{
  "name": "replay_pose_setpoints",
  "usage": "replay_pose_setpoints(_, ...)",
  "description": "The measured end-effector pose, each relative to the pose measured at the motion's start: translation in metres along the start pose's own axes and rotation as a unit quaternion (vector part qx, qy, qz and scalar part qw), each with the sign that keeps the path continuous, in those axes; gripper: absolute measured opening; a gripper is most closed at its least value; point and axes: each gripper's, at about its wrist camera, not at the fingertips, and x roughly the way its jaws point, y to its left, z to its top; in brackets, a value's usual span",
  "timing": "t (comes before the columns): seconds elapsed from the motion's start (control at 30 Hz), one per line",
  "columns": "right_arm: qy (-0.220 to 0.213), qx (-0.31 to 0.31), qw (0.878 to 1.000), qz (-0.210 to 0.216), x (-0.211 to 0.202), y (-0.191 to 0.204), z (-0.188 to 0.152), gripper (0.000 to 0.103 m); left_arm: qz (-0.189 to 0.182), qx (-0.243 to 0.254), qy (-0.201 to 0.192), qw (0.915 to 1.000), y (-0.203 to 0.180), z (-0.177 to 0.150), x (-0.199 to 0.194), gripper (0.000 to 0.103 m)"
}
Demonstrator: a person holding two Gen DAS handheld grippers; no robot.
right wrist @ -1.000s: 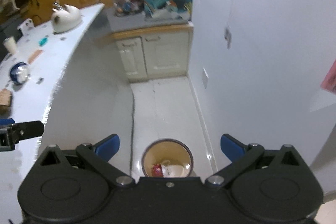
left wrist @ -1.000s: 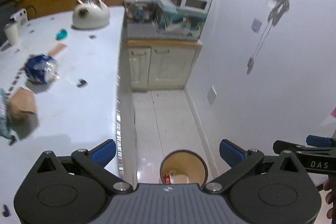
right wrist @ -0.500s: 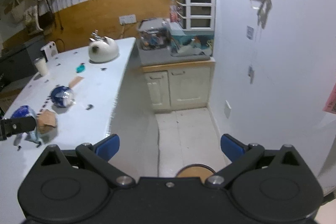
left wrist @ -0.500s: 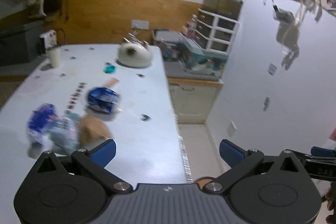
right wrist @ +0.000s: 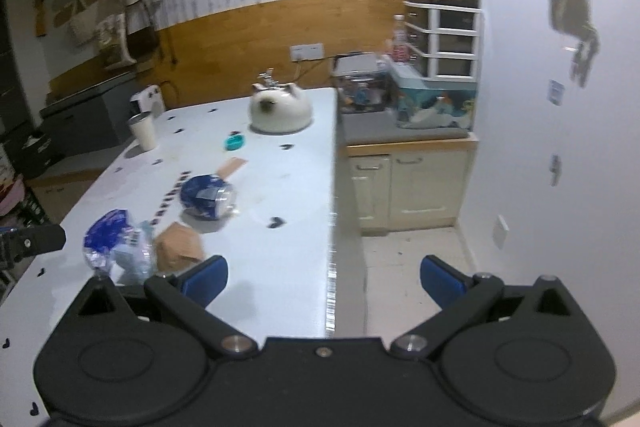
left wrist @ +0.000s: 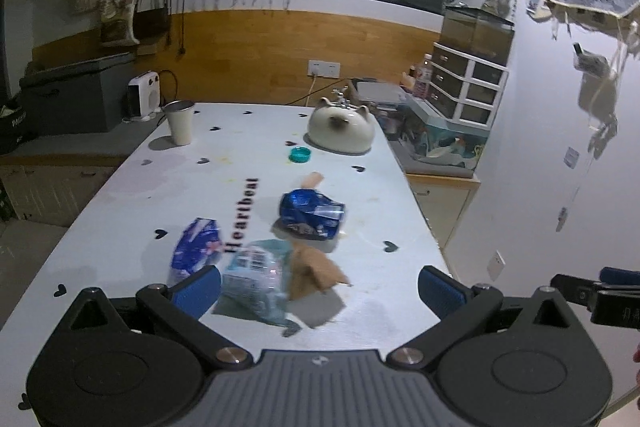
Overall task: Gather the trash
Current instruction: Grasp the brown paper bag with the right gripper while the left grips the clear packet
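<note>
Trash lies on the white table [left wrist: 120, 227]: a crumpled blue wrapper [left wrist: 312, 213], a blue-white packet [left wrist: 196, 247], a clear pale-blue bag [left wrist: 256, 273] and a crumpled brown paper [left wrist: 314, 269]. My left gripper [left wrist: 320, 287] is open and empty, just above the table's near end, with the pale bag and brown paper between its fingers' line of sight. My right gripper [right wrist: 324, 279] is open and empty over the table's right edge. In the right wrist view the blue wrapper [right wrist: 208, 197], packet [right wrist: 106, 235] and brown paper [right wrist: 178, 247] lie to the left.
A white cat-shaped kettle [left wrist: 340, 131], a teal lid [left wrist: 300, 155], a white cup [left wrist: 180, 123] and a brown strip [left wrist: 312, 181] stand farther back. A counter with cabinets [right wrist: 408, 183] and drawers [right wrist: 440, 43] is right of the table. Bare floor [right wrist: 416, 267] lies between.
Both grippers have swung up from the floor bin toward the table. The bin has left both views and the trash pile has come into the middle.
</note>
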Motion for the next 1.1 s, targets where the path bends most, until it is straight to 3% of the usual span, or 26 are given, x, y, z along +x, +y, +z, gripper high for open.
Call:
replay_pose_setpoints(0.4, 0.03, -0.043, 0.997, 0.055, 0.074, 0.086, 0.023, 0.103, -0.065, -0.005, 0.032, 0.9974, 0.068, 0.004, 0.063, 0.102)
replay_pose_setpoints(0.53, 0.047, -0.059, 0.996, 0.057, 0.105, 0.107, 0.032, 0.103, -0.079, -0.011, 0.051, 0.9955, 0.088, 0.005, 0.097, 0.093)
replay_pose_setpoints(0.7, 0.067, -0.062, 0.994, 0.06, 0.144, 0.121, 0.04, 0.103, -0.111, -0.041, 0.074, 0.9903, 0.111, 0.005, 0.141, 0.087)
replay_pose_setpoints(0.97, 0.098, -0.065, 0.991, 0.071, 0.193, 0.128, 0.048, 0.102, -0.119, -0.061, 0.124, 0.9832, 0.133, -0.004, 0.202, 0.087)
replay_pose_setpoints(1.07, 0.106, -0.069, 0.989, 0.079, 0.208, 0.13, 0.049, 0.097, -0.131, -0.06, 0.138, 0.9799, 0.134, -0.009, 0.218, 0.087)
replay_pose_setpoints(1.1, 0.11, -0.071, 0.988, 0.081, 0.213, 0.131, 0.05, 0.096, -0.136, -0.06, 0.142, 0.9787, 0.134, -0.011, 0.222, 0.082)
